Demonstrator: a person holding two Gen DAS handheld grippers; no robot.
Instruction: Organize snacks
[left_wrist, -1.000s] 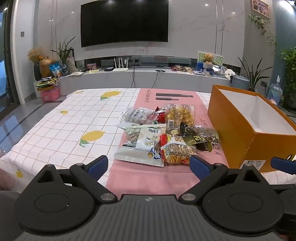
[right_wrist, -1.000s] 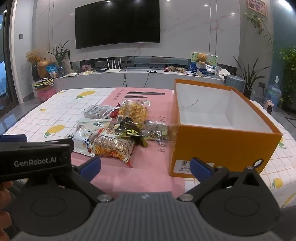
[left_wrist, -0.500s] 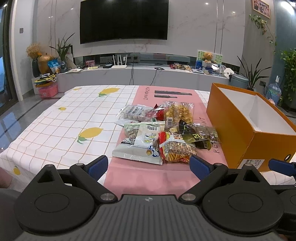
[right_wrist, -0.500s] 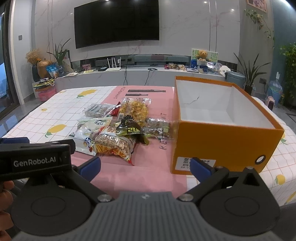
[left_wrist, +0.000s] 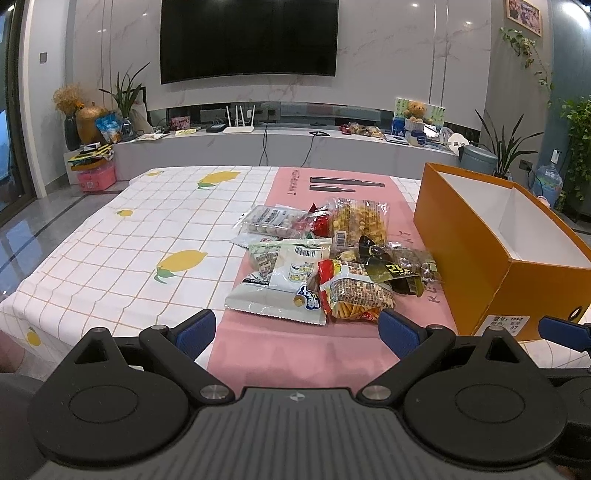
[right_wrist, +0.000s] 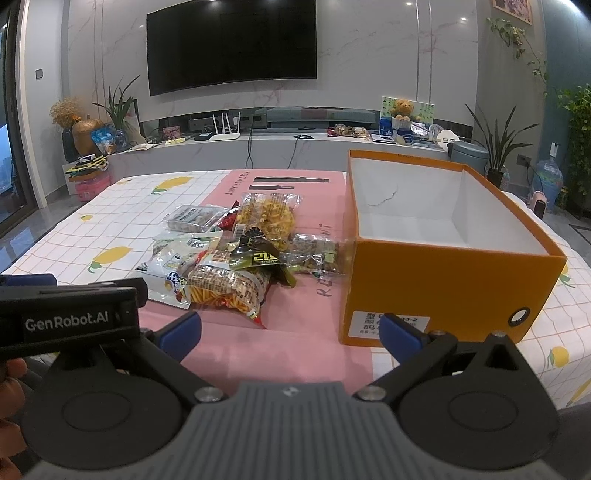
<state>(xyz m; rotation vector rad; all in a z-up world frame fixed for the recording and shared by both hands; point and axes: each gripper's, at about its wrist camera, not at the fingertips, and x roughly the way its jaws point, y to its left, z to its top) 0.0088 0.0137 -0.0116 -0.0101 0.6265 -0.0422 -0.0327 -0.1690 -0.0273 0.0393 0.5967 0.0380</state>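
Note:
A pile of snack packets lies on the pink runner in the middle of the table; it also shows in the right wrist view. An open orange box with a white, empty inside stands to the right of the pile; it also shows in the left wrist view. My left gripper is open and empty, above the table's near edge in front of the pile. My right gripper is open and empty, near the box's front left corner. The nearest packet is a red one with stick snacks.
The table wears a white checked cloth with lemon prints. The left gripper's body shows at the left of the right wrist view. Behind the table are a low TV console, a television and potted plants.
Both grippers have risen and drawn back a little, so the pile and the box sit slightly lower and farther in view. Nothing on the table has moved.

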